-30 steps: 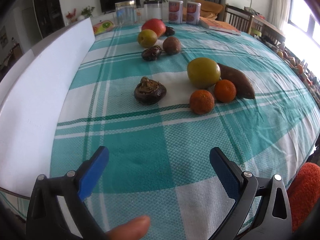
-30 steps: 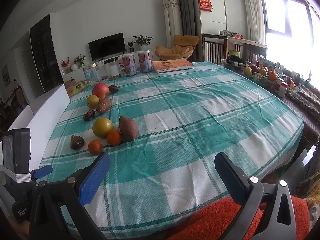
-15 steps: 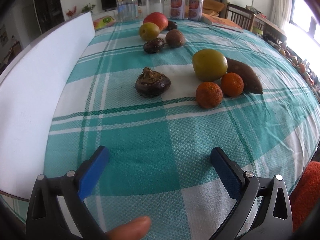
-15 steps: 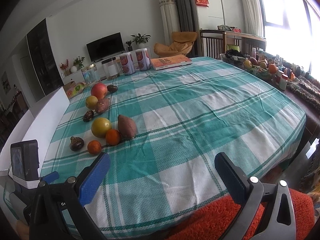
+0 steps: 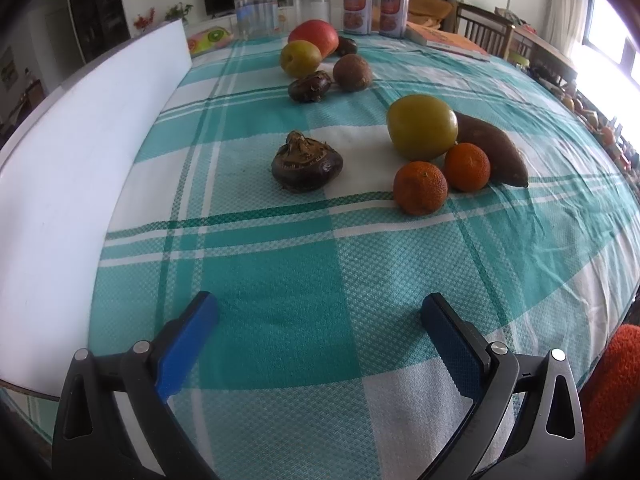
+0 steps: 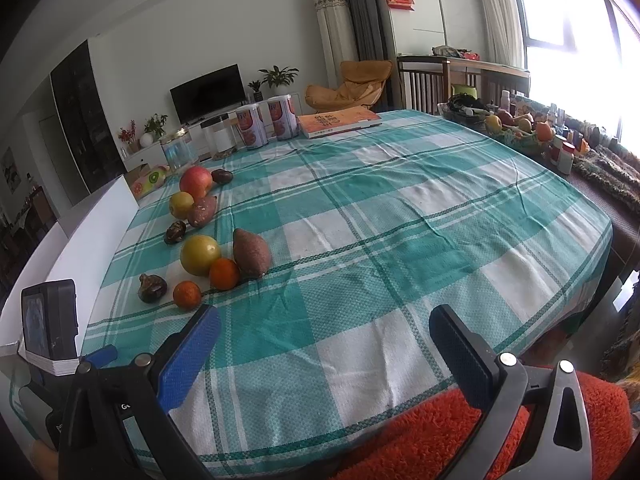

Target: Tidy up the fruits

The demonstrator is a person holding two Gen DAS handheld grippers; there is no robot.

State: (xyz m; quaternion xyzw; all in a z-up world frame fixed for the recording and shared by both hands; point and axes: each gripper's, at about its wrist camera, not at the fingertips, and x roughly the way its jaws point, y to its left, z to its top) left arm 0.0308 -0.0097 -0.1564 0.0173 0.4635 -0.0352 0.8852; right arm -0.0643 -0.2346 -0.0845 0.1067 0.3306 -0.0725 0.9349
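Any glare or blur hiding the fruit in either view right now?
Left wrist view: fruit sharp and evenly lit, e.g. the mandarin; only fisheye bending at the edges. Right wrist view: window blown out at right, but the fruit stays clear.

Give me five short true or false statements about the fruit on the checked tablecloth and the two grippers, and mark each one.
1. The left gripper is open and holds nothing. True.
2. The brown sweet potato lies alone, apart from all the other fruit. False: the large yellow-green round fruit and an orange mandarin sit right against it.
3. Two orange mandarins lie on the teal-and-white checked tablecloth. True.
4. The right gripper is shut on the dark brown water chestnut. False: it is open and empty, and the chestnut lies on the cloth.
5. The red apple is the fruit nearest the grippers. False: it lies in the far cluster.
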